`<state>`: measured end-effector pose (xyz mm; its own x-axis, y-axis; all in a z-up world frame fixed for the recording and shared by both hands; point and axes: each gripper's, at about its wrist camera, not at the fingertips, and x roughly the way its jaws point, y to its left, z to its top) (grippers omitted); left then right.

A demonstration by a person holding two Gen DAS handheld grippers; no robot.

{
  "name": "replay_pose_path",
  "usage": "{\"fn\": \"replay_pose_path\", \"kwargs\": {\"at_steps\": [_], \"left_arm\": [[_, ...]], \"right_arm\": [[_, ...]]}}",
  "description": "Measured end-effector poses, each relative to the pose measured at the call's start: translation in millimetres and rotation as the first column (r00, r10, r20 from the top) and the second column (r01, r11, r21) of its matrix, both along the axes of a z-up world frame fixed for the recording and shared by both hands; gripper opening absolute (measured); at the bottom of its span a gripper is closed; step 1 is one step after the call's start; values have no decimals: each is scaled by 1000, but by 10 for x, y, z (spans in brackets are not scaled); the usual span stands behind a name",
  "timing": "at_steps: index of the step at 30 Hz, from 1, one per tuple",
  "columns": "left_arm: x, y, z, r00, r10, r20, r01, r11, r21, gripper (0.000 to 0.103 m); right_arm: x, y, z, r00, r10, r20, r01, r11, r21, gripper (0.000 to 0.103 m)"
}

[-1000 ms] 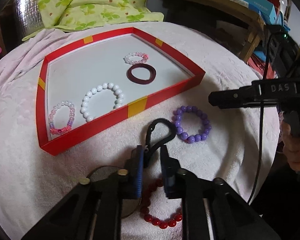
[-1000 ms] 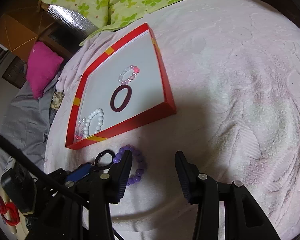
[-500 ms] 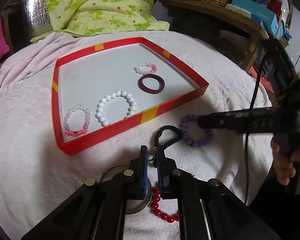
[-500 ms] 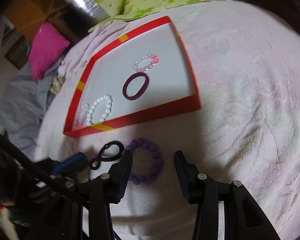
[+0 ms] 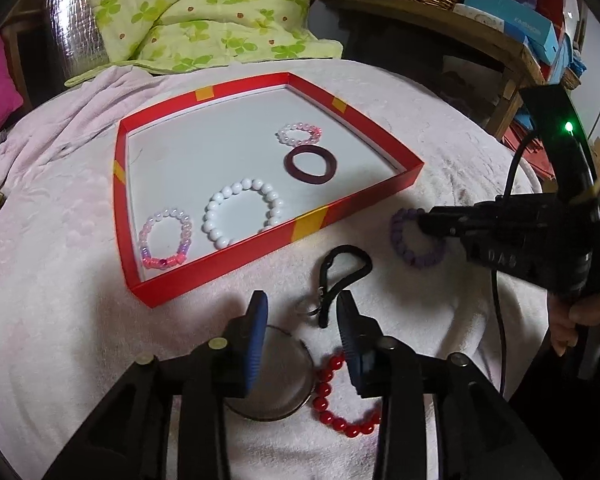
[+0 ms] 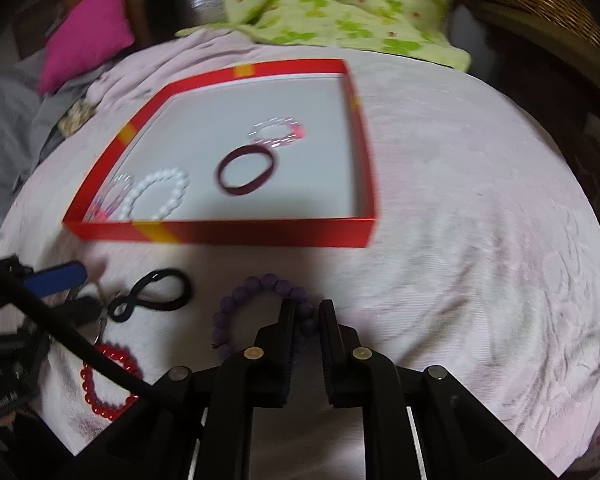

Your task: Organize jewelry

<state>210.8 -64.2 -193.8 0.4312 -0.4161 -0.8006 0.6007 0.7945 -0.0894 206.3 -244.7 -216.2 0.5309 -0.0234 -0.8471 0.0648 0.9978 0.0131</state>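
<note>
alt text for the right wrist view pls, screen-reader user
The right gripper pinches a purple bead bracelet lying on a pink blanket, in front of a red tray holding four bracelets. A black clip and red bead bracelet lie left.

Red shallow tray [image 5: 342, 210] with yellow tape patches sits flat on the pink blanket, holding four pieces lying flat: pink/clear bead bracelet [image 5: 165, 239] at near-left, white pearl bracelet [image 5: 242, 212] just beside it, dark maroon bangle [image 5: 310, 165] mid-right, small pink/white bead bracelet [image 5: 299, 134] just behind the bangle. Outside the tray on the blanket: purple bead bracelet [image 6: 260, 312] with its right side between the nearly closed fingers of the right gripper [image 6: 305, 320], black loop keychain [image 5: 342, 276] with a small metal ring, red bead bracelet [image 5: 340, 400] nearest the camera. Right wrist view is motion-blurred, so bead detail there is unclear.
</note>
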Motion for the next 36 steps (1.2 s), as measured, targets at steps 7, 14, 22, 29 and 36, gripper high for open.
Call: {"fn": "replay_pose_path", "kwargs": {"at_steps": [7,14,22,29,36], "left_arm": [[31,-187,-87,999,-33,-28,33,999,18,38],[141,-247,-260,996,4,-85,0,999,46,38],[147,-171,-249,997,26,-79,-24,999,26,21],[119,-155,-202,997,17,-70,-16,1000,5,9],[94,-88,-86,998,25,-49,-26,999,-24,9]], "right_arm": [[12,-207,-46,999,-28,-30,29,999,37,12],[-12,-261,-60,999,-20,-37,23,997,69,13],[-48,-299,-52,999,-17,-41,21,996,86,15],[-11,-183,-59,999,-4,-36,6,998,57,24],[-36,-27,-46,1000,20,-13,-20,1000,-3,11]]}}
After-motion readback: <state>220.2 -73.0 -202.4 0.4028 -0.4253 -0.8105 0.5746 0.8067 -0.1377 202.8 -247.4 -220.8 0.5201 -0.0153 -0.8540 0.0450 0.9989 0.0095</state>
